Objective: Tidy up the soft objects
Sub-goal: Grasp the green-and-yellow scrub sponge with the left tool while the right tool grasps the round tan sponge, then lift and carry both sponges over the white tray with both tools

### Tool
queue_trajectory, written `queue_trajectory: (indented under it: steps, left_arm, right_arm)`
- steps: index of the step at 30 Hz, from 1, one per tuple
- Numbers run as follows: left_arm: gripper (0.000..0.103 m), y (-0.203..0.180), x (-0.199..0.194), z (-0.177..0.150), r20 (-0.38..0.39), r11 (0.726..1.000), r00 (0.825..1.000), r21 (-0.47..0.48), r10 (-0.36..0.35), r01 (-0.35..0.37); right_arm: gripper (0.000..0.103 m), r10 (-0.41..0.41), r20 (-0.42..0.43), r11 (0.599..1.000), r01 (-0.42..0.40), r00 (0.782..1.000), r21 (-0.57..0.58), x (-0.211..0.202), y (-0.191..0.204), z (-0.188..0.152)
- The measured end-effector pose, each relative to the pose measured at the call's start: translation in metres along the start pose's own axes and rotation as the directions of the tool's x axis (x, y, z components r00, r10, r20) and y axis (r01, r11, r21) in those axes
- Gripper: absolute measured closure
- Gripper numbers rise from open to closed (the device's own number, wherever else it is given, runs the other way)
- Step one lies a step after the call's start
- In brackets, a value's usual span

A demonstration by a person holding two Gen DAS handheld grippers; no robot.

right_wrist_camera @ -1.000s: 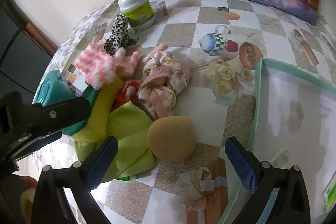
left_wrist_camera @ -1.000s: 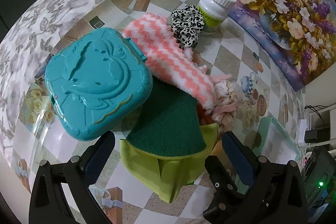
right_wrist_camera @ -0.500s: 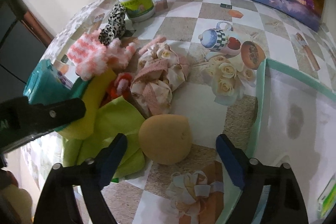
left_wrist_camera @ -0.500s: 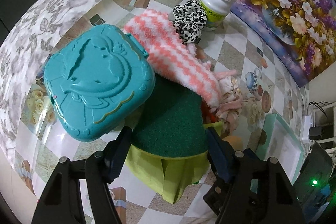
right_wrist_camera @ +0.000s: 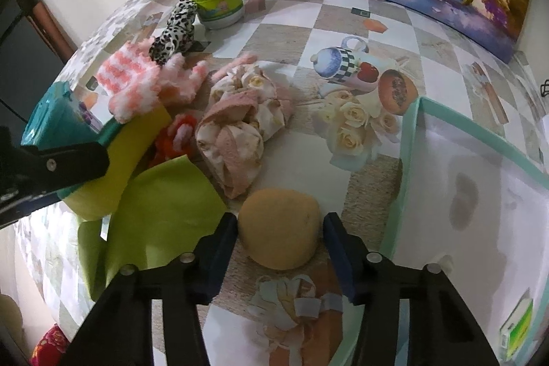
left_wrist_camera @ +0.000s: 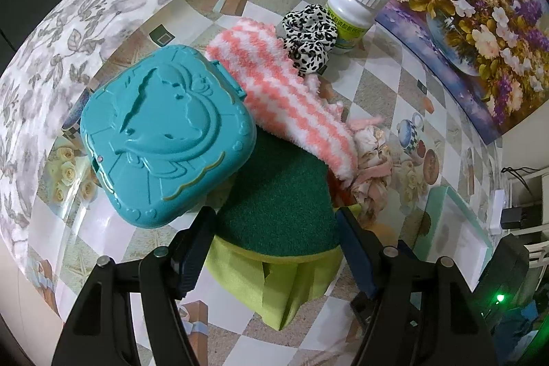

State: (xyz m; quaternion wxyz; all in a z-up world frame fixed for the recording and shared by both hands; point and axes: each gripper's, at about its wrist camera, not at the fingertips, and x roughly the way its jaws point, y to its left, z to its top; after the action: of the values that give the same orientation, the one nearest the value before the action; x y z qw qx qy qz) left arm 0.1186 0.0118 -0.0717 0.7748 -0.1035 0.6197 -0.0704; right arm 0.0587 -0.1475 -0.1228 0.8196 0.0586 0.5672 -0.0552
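Both tongs have narrowed since 1 second ago. Left gripper (left_wrist_camera: 276,228) now pinches the green scouring sponge (left_wrist_camera: 279,194) between its 2 fingers. Right gripper (right_wrist_camera: 279,237) brackets the tan sponge (right_wrist_camera: 279,227), contact unclear.

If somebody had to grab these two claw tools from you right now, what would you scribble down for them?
Left gripper: closed around the green scouring sponge, which sits on the lime cloth beside the teal case.
Right gripper: fingers either side of the tan sponge; whether they grip it I cannot tell.
Pile behind: striped pink sock, leopard scrunchie, floral scrunchie.
Bin on the right: no soft item visible inside.
Done: nothing binned that shows.
Left: lift both sponges into the bin, probably, then the remaining soft items.
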Motion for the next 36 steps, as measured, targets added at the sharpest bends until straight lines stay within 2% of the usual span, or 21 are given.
queue_trajectory:
  steps: [13,36]
  left_arm:
    - [0.031,0.001,-0.013,0.003,0.019,1.000,1.000,-0.009,-0.021,0.022]
    - [0.032,-0.003,-0.042,0.005,0.065,0.997,0.995,-0.005,-0.079,0.080]
  right_arm:
    - [0.051,0.041,-0.004,0.998,-0.040,0.999,0.051,-0.006,-0.013,0.003]
    - [0.051,0.104,0.075,0.989,-0.112,0.992,0.100,-0.045,-0.019,0.011]
